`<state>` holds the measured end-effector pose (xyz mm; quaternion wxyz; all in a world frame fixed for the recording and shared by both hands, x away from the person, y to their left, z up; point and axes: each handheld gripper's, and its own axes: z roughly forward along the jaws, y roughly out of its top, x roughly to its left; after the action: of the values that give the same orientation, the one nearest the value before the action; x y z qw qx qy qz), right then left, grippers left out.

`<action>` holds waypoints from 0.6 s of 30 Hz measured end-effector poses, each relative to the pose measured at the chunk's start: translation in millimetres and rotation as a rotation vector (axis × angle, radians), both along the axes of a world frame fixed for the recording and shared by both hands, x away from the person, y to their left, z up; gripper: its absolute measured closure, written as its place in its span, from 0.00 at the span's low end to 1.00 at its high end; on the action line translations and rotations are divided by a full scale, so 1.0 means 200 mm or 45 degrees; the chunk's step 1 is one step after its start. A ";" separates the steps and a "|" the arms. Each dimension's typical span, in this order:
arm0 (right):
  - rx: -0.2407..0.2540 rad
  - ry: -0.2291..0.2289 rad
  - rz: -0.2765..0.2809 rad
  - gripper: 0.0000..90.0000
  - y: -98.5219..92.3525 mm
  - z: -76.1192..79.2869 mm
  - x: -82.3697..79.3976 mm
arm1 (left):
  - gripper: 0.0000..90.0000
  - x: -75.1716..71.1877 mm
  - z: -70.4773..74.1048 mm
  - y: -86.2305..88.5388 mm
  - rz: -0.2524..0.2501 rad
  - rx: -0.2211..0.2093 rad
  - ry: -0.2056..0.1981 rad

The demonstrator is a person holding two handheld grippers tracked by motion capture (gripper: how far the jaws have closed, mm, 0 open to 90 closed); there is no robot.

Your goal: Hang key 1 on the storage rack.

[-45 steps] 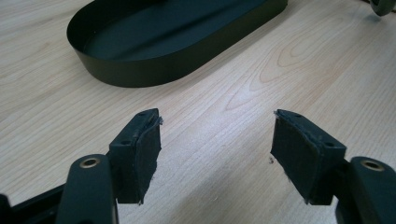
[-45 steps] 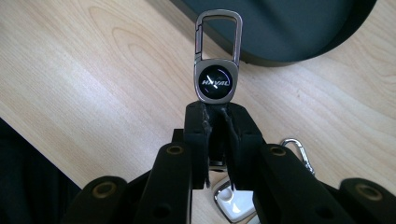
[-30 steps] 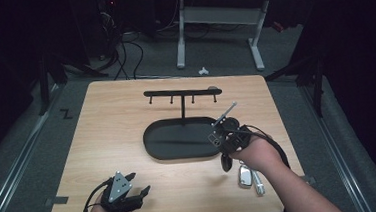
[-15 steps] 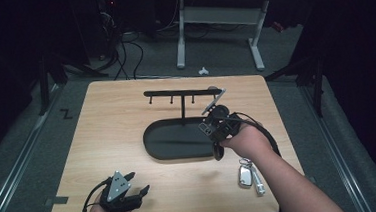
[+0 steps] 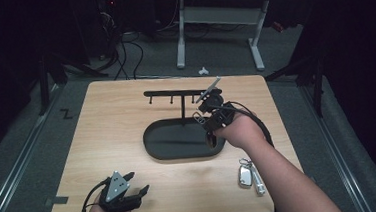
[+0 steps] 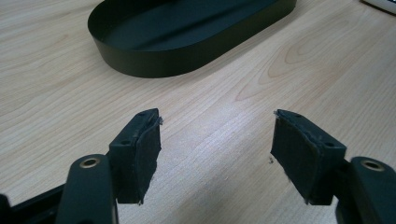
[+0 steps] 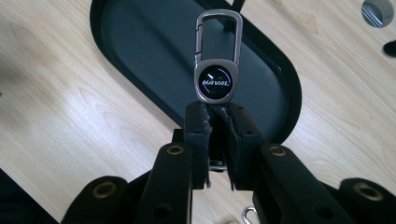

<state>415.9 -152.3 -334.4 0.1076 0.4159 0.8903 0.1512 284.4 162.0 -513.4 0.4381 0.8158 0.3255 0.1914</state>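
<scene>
Gripping the key ring (image 7: 217,60) by its lower end, the right gripper (image 5: 211,115) pinches it clip-up over the black tray (image 5: 169,146), near the hook rack (image 5: 175,93), probably for hanging. Left gripper (image 5: 127,196), jaws spread, empty, rests at table (image 5: 107,126) edge. Car keys (image 5: 248,174) lie apart.

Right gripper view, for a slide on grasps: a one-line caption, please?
Right gripper shut on a Haval carabiner keychain above the black oval tray.
</scene>
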 end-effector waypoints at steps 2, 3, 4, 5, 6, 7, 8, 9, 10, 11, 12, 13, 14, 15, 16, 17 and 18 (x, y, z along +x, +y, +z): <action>-0.007 -0.009 0.007 0.89 0.00 0.01 0.01 | 0.37 0.00 0.00 0.00 -0.001 0.001 0.000; -0.004 -0.010 0.004 0.89 0.00 0.01 0.01 | 0.37 0.00 0.00 0.00 -0.001 0.001 0.000; -0.004 -0.010 0.004 0.89 0.00 0.01 0.01 | 0.37 0.00 0.00 0.00 -0.002 0.002 0.001; -0.004 -0.016 -0.003 0.89 0.01 0.03 0.03 | 0.37 0.00 0.00 0.00 -0.001 0.003 -0.003; -0.004 -0.016 -0.003 0.89 0.01 0.03 0.03 | 0.37 0.00 0.00 0.00 -0.001 0.003 -0.003; 0.000 -0.010 -0.023 0.89 0.01 0.03 0.03 | 0.37 0.00 0.00 0.00 -0.003 0.002 -0.003; -0.007 -0.021 -0.007 0.89 0.01 0.04 0.04 | 0.37 0.00 0.00 0.00 -0.004 0.002 -0.004; -0.006 -0.023 -0.013 0.89 0.01 0.05 0.04 | 0.37 0.00 0.00 0.00 -0.004 0.002 -0.003; -0.011 -0.032 -0.009 0.89 0.01 0.06 0.05 | 0.36 0.00 0.00 0.00 -0.004 0.004 -0.002; -0.008 -0.031 -0.016 0.89 0.01 0.06 0.06 | 0.36 0.00 0.00 0.00 -0.006 0.005 -0.002; -0.009 -0.040 -0.015 0.89 0.02 0.07 0.07 | 0.36 0.00 0.00 0.00 -0.008 0.006 0.000; -0.009 -0.040 -0.015 0.89 0.02 0.07 0.07 | 0.36 0.00 0.00 0.00 -0.007 0.006 0.000; -0.013 -0.043 -0.026 0.89 0.03 0.07 0.09 | 0.36 0.00 0.00 0.01 -0.010 0.007 0.004; -0.007 -0.044 -0.029 0.89 0.03 0.07 0.10 | 0.36 0.00 0.00 0.01 -0.012 0.006 0.005; -0.007 -0.044 -0.029 0.89 0.03 0.07 0.10 | 0.36 0.00 0.00 0.01 -0.012 0.006 0.005; 0.006 -0.045 -0.045 0.89 0.04 0.08 0.12 | 0.36 0.00 0.00 0.01 -0.007 -0.001 0.001; 0.006 -0.045 -0.045 0.89 0.04 0.08 0.12 | 0.36 0.00 0.00 0.01 -0.007 -0.001 0.001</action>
<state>439.2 -144.4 -318.9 0.1249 0.4290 0.8804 0.1587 284.3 163.7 -513.0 0.4389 0.8166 0.3235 0.1896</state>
